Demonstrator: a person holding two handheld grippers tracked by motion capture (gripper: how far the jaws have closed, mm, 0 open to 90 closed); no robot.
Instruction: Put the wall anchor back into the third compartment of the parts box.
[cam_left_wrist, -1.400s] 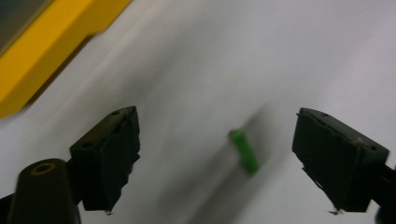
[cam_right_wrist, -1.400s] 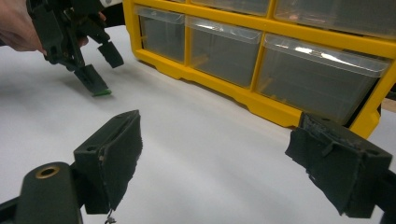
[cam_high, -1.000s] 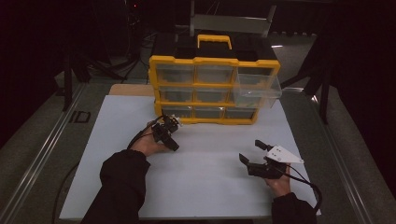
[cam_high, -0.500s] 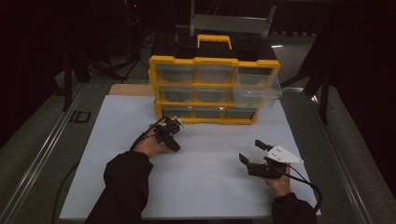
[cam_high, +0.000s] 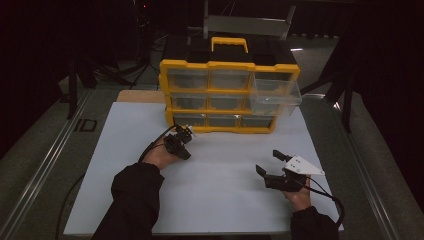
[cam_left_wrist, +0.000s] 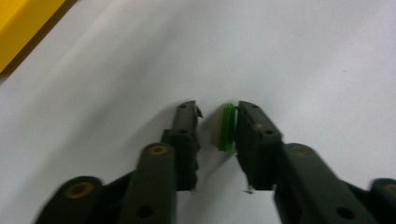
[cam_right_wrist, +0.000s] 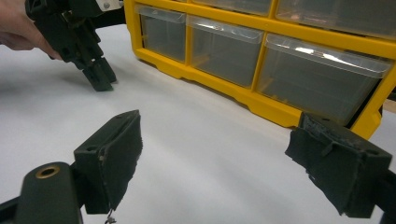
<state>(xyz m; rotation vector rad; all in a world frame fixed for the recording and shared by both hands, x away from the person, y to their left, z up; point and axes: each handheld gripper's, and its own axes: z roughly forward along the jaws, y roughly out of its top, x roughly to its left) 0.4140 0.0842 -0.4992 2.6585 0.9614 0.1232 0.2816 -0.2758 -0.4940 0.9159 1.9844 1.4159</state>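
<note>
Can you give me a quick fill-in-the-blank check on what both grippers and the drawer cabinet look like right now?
1. The small flat piece between the left gripper's fingers is coloured ____.
2. The right gripper holds nothing, and its fingers stand ____.
3. The frame of the drawer cabinet is coloured ____.
4. The one pulled-out drawer sits in the ____ row.

Missing words: green; open; yellow; top
</note>
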